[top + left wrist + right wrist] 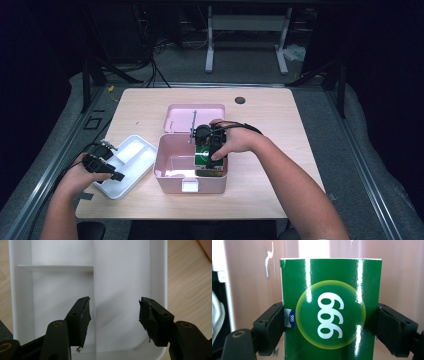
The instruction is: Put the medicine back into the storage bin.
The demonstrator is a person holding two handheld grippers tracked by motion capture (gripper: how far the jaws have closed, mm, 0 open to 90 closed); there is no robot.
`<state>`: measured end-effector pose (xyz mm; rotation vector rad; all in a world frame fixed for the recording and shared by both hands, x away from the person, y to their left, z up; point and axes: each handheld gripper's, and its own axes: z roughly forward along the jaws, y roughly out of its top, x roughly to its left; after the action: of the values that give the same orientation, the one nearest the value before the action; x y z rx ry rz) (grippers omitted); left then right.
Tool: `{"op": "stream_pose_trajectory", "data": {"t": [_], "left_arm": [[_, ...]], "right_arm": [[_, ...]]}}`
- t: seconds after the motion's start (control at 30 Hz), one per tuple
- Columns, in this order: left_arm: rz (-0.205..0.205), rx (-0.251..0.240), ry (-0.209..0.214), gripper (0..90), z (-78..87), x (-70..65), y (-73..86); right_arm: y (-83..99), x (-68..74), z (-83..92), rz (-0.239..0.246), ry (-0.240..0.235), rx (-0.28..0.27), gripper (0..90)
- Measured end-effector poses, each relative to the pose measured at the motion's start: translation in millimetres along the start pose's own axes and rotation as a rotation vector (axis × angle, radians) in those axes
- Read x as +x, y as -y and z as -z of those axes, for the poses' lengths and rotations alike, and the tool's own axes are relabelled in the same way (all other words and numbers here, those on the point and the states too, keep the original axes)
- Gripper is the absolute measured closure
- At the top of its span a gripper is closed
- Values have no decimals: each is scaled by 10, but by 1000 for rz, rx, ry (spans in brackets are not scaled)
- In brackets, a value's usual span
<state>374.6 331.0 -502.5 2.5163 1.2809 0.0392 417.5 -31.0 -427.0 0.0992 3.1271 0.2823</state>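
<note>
Clamping the green box (pixel 329 307) by its 2 side faces, long axis upright, the right hand-held gripper (pixel 212 150) holds it over the pink bin (pixel 167 172), whose cavity lies directly below, while the left hand-held gripper (pixel 113 315) hovers wide open and empty above the white tray (pixel 125 277) on the counter (pixel 270 125).

Light wooden table (pixel 280 130), bearing a pink box (pixel 167 175) with open lid at centre and a white divided tray (pixel 131 156) just beside, left.

A glossy green cardboard box (pixel 329 312) with white "999" on a yellow-rimmed circle stands upright, centre frame, inside a pink plastic storage box (pixel 167 172).
</note>
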Motion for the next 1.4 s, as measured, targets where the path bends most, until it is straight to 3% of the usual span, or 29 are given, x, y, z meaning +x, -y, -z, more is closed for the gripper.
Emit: {"op": "stream_pose_trajectory", "data": {"t": [0.7, 0.83, 1.03, 1.13, 1.3, 1.4], "left_arm": [[-8, 3, -1, 422, -7, 3, 2], [-7, 0, -1, 423, -1, 6, 4], [-6, 1, -2, 423, -2, 10, 10], [-6, 3, -1, 422, -6, 7, 12], [-8, 0, -4, 424, 3, -1, 7], [-10, -1, -13, 428, 3, 1, -1]], "right_arm": [[27, -47, -256, -26, 32, 6, 148], [35, -46, -149, -38, 20, -34, 155], [97, 1, 109, -36, 49, -51, 220], [204, 15, 256, -57, 82, -51, 250], [558, -25, 461, -160, 155, -50, 271], [785, -18, 541, -226, 182, -86, 290]]}}
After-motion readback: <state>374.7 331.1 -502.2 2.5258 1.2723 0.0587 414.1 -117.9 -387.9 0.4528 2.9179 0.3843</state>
